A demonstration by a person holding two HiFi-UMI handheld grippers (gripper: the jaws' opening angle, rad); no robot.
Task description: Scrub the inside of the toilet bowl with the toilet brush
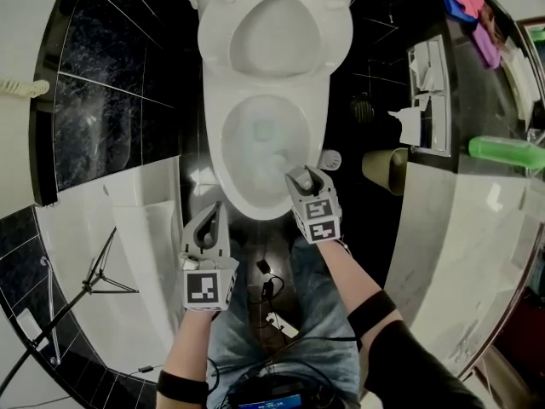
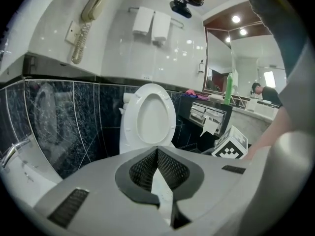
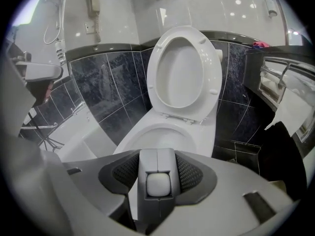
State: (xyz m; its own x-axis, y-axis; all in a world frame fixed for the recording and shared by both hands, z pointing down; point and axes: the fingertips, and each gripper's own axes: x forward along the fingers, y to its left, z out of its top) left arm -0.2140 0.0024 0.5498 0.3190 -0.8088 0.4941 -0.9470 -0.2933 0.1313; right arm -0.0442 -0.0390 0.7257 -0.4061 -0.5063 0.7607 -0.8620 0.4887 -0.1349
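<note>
Jaws of the right gripper [image 1: 304,180] are clamped on the grey handle of the toilet brush [image 3: 156,178], over the front rim of the toilet bowl [image 1: 223,156]. Left gripper [image 1: 210,220] jaws are together, holding nothing, just beside the bowl's front.

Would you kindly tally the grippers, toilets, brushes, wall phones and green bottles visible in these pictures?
grippers: 2 (left gripper, right gripper)
toilet: 1
brush: 1
phone: 1
green bottle: 1
Total: 6
</note>
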